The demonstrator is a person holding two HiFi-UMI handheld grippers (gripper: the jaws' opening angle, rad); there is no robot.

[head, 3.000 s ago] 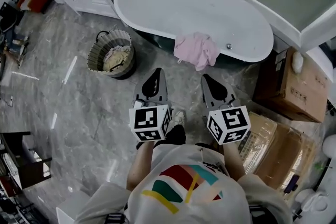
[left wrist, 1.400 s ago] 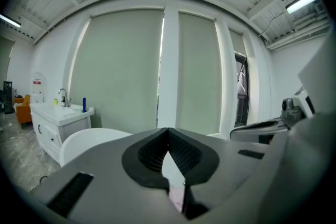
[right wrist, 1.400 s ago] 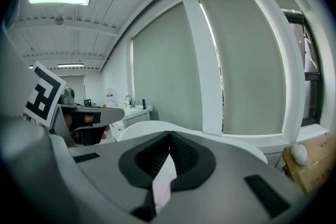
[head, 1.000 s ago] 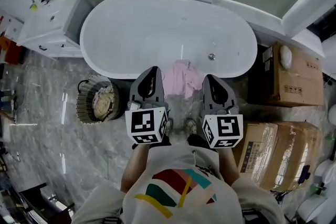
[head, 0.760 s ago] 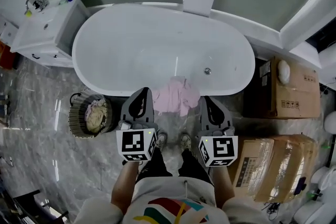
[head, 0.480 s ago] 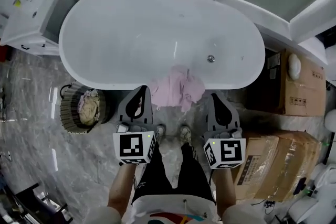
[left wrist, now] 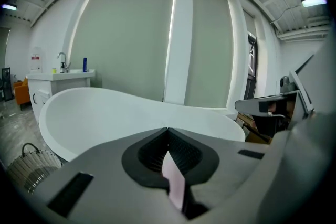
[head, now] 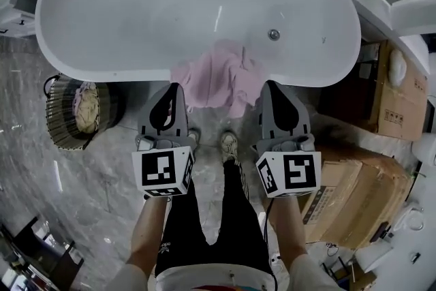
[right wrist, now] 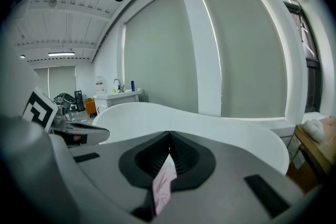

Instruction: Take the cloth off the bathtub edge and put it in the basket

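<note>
Head view
- Cloth: the pink cloth [head: 218, 82] hangs over the near edge of the bathtub [head: 136, 10], right in front of you & btw your two grippers.
- Left gripper [head: 176, 87]: just beside the cloth's left side. Fingers clenched, holding nothing.
- Right gripper [head: 268, 84]: just beside the cloth's right side. Fingers clenched, empty too.
- Basket [head: 60, 140]: on the floor [head: 88, 201] to your left, next to the tub, well apart from the cloth. Has some light stuff in it.
- Boxes [head: 354, 194]: brown cardboard, on your right.

Left gripper view
- Fingers: tips of the left gripper [left wrist: 168, 129] pressed together, nothing pinched.
- Cloth [left wrist: 173, 183]: a pink strip shows thru the gap under the tips.
- Bathtub [left wrist: 105, 113]: white, straight ahead.
- Basket [left wrist: 29, 168]: low at the left.
- Right gripper [left wrist: 262, 105]: off to the right.

Right gripper view
- Fingers: tips of the right gripper [right wrist: 169, 135] shut tight, nothing pinched.
- Cloth [right wrist: 164, 181]: a bit of pink shows thru the gap below.
- Bathtub [right wrist: 210, 123]: ahead.
- Left gripper [right wrist: 79, 134]: at the left.
</note>
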